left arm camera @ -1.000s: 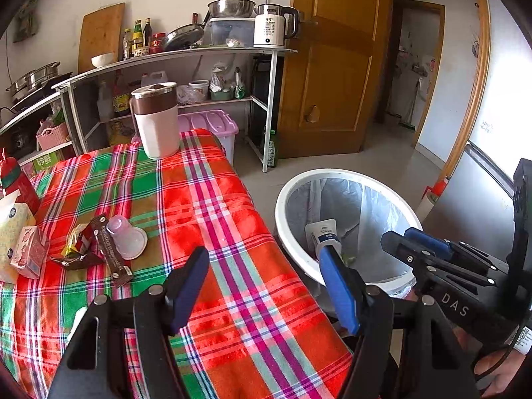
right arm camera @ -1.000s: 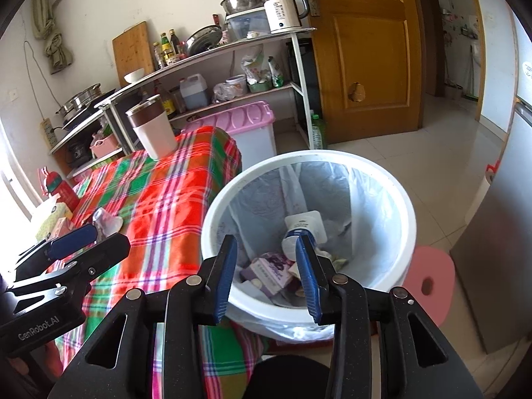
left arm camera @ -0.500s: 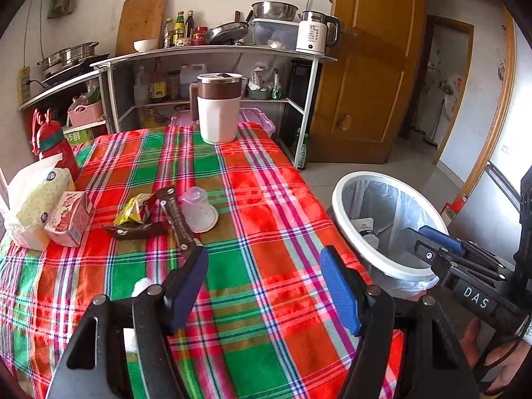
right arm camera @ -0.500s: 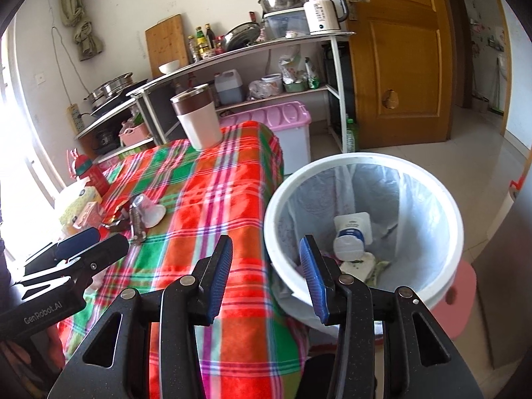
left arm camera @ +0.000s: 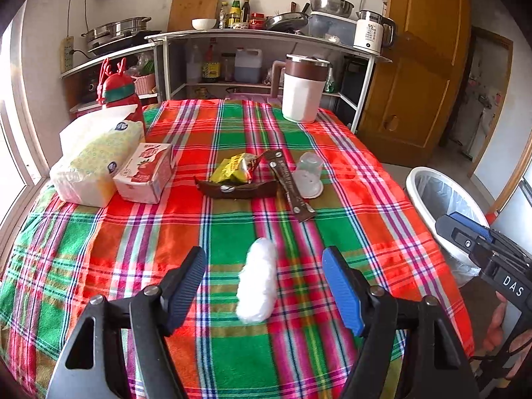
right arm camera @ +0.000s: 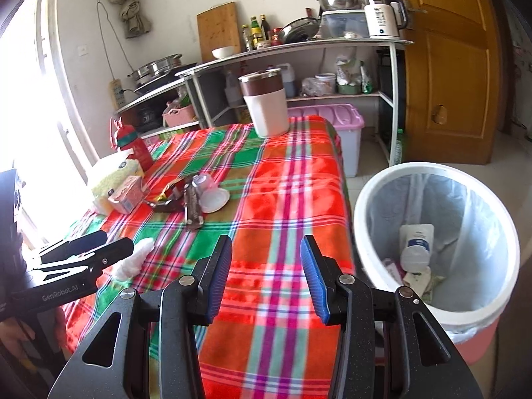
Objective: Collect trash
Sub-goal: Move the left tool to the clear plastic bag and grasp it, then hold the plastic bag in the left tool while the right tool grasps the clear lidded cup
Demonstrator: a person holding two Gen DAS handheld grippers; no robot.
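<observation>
Crumpled white tissue wad [left arm camera: 257, 281] lying on the plaid-clothed worktop [left arm camera: 232, 229], between but untouched by the left tongs [left arm camera: 264, 286], whose jaws have just been opening; right tongs [right arm camera: 266, 277] spread, empty, beside the white plastic-lined trash bin [right arm camera: 365, 206].

The black left gripper with blue pads [left arm camera: 264, 282] has just been opening; the matching right gripper [right arm camera: 266, 276] gapes, tilted downward, nothing gripped.

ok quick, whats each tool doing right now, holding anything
Left tool: open, jaws just been opening, white wad on the cloth between them, not gripped.
Right tool: open, empty.
</observation>
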